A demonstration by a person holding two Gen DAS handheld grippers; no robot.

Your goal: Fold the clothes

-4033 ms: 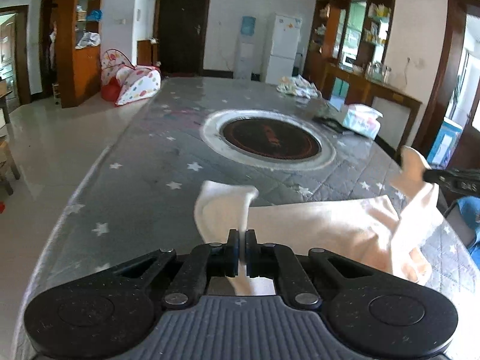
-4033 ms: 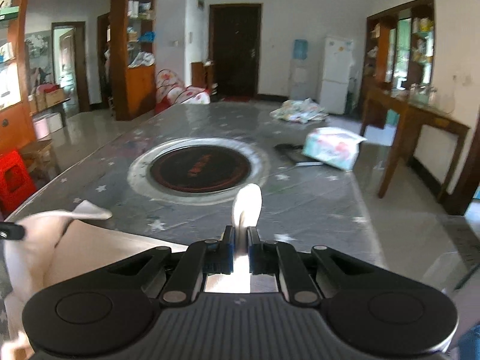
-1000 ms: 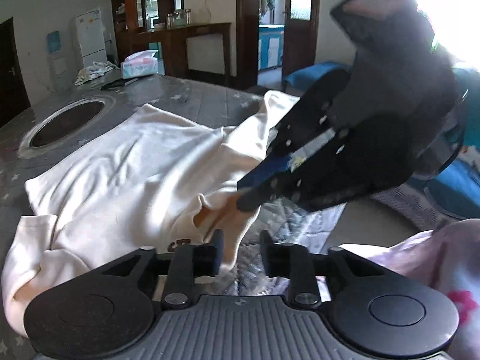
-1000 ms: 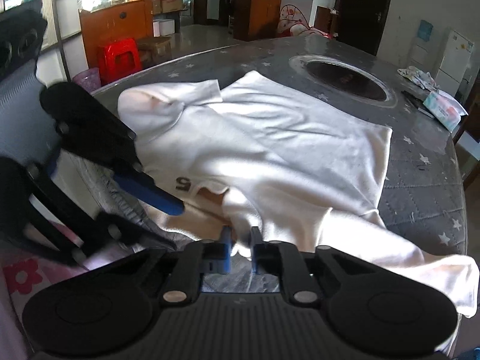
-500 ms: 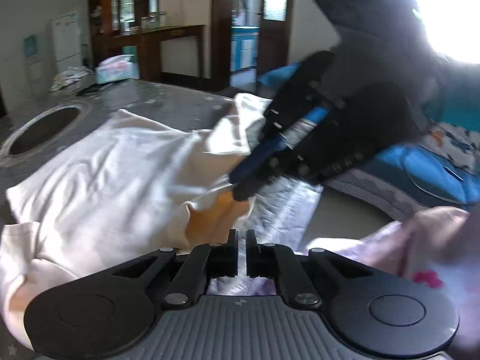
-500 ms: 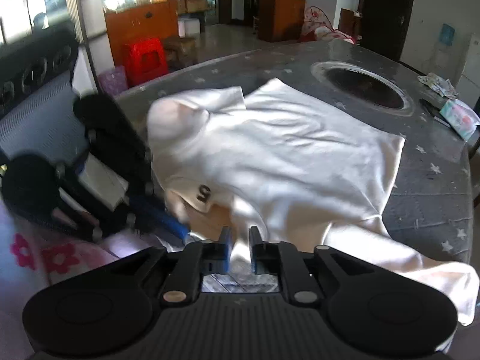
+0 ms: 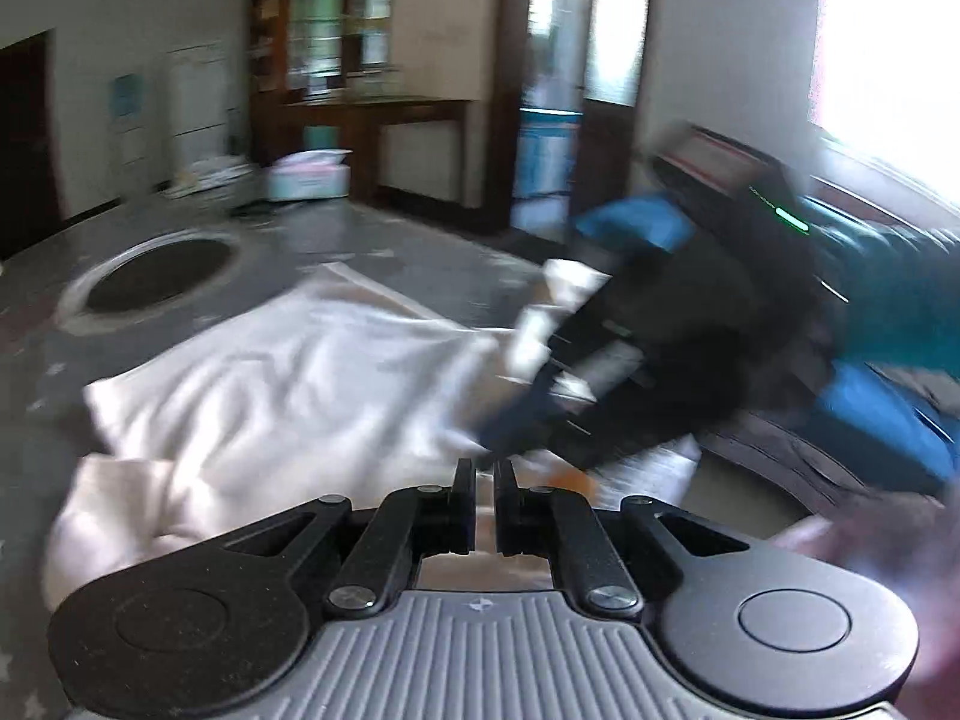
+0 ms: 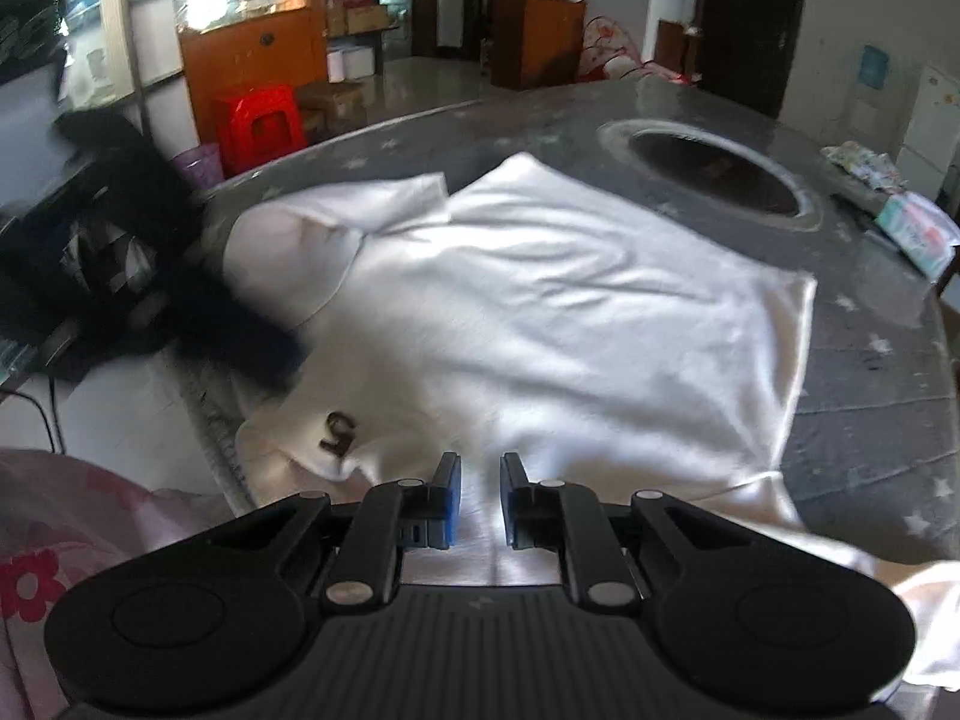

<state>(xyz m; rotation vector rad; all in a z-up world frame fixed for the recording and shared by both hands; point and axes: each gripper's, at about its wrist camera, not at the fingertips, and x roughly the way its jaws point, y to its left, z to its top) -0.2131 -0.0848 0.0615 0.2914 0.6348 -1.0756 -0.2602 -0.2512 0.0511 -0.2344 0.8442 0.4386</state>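
Observation:
A cream shirt (image 8: pixel 570 324) with a small dark "5" mark (image 8: pixel 339 426) lies spread on the grey star-patterned table (image 8: pixel 888 372); it also shows in the left wrist view (image 7: pixel 288 384). My left gripper (image 7: pixel 485 474) is shut on the shirt's near edge. My right gripper (image 8: pixel 480 480) is open a little, with the shirt's near edge lying between its jaws. The right gripper shows blurred in the left wrist view (image 7: pixel 528 414), close to my left one. The left gripper shows blurred in the right wrist view (image 8: pixel 252 348).
A round dark inset (image 8: pixel 714 174) sits in the table beyond the shirt. A tissue pack (image 8: pixel 915 234) and crumpled cloth (image 8: pixel 864 162) lie at the far side. A red stool (image 8: pixel 258 126) and cabinets stand off the table. Floral pink clothing (image 8: pixel 54 546) is at the near edge.
My right gripper has opened slightly and let go of the shirt's edge. My left gripper stays shut on the cloth and has swung, so its view is blurred.

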